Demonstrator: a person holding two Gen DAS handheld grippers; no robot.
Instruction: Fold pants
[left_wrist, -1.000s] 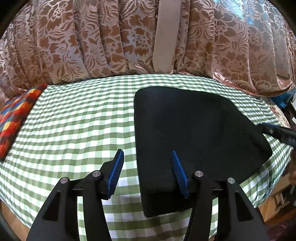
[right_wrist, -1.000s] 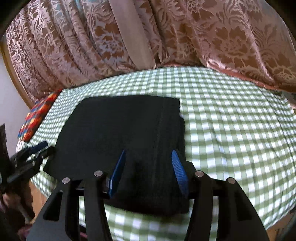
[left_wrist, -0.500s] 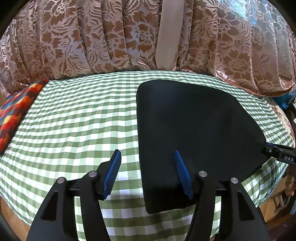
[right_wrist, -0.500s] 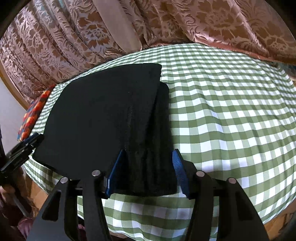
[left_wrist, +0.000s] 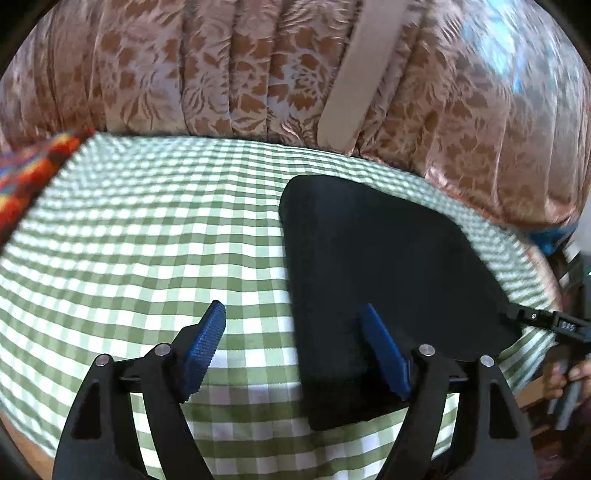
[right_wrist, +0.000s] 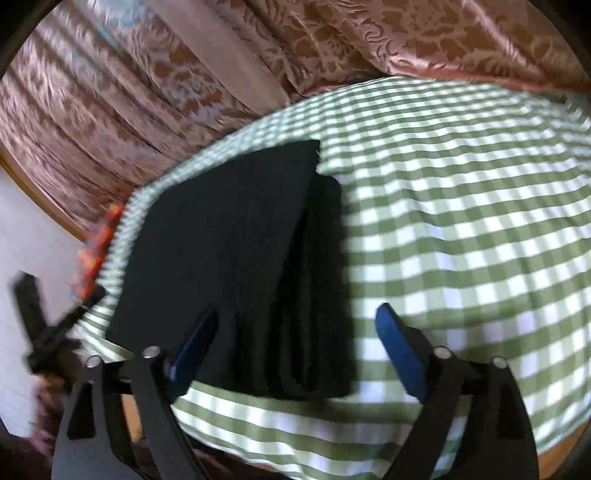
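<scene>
The black pants (left_wrist: 376, 266) lie folded into a compact stack on the green checked tablecloth (left_wrist: 155, 229); they also show in the right wrist view (right_wrist: 236, 258). My left gripper (left_wrist: 295, 350) is open and empty, straddling the stack's near left corner just above it. My right gripper (right_wrist: 295, 350) is open and empty over the stack's near right end, where the folded layers show. The right gripper also shows at the right edge of the left wrist view (left_wrist: 543, 321).
A brown floral curtain (left_wrist: 221, 74) hangs behind the table. A bright multicoloured cloth (left_wrist: 26, 173) lies at the table's far left. The table's front edge (right_wrist: 332, 454) runs just under my grippers.
Both grippers have pulled back and tilted, and the right one has opened wider. The pants have not moved.
</scene>
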